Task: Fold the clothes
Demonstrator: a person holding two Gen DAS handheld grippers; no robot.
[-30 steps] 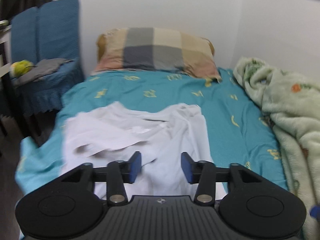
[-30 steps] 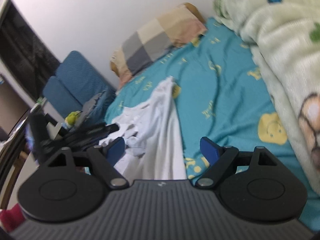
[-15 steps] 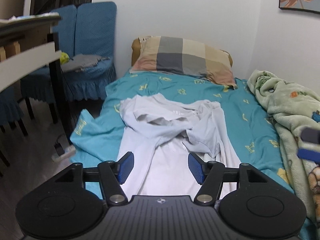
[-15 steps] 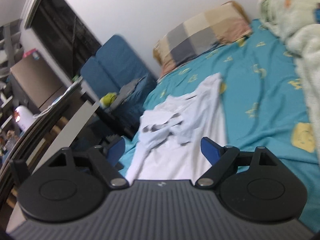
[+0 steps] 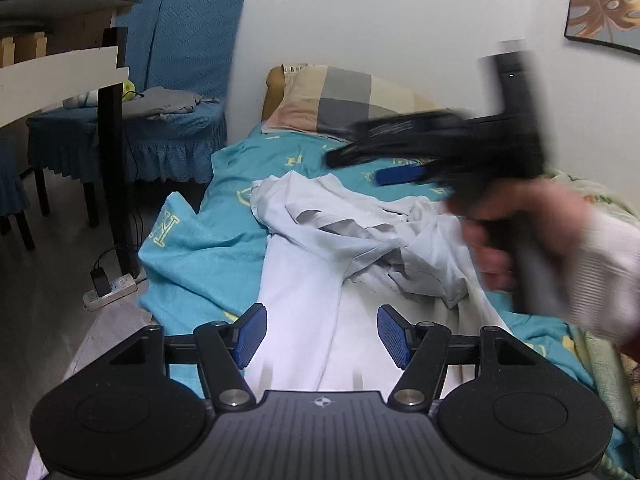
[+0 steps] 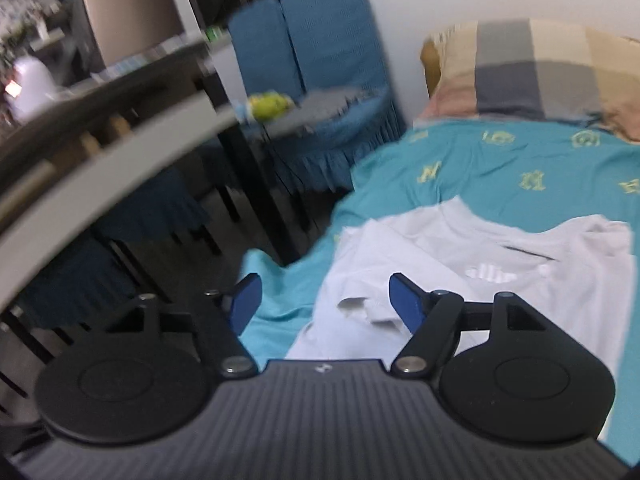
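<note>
While the white shirt (image 5: 352, 264) lies crumpled at frame centre on the teal bedsheet (image 5: 200, 256), long axis receding, left gripper (image 5: 320, 334) hovers nearest, fingers apart, empty; right gripper (image 6: 322, 304) has just been closing, empty.

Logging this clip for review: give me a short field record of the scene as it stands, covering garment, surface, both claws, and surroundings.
garment: white shirt, crumpled, not yet folded
surface: bed with teal sheet
left claw: open, empty, above the shirt's near part
right claw: open, empty, jaws have just been closing; blurred in the left wrist view
pillow: checked, at the head of the bed
blanket: pale green, along the bed's right side
chair: blue cover, grey cloth on its seat
</note>
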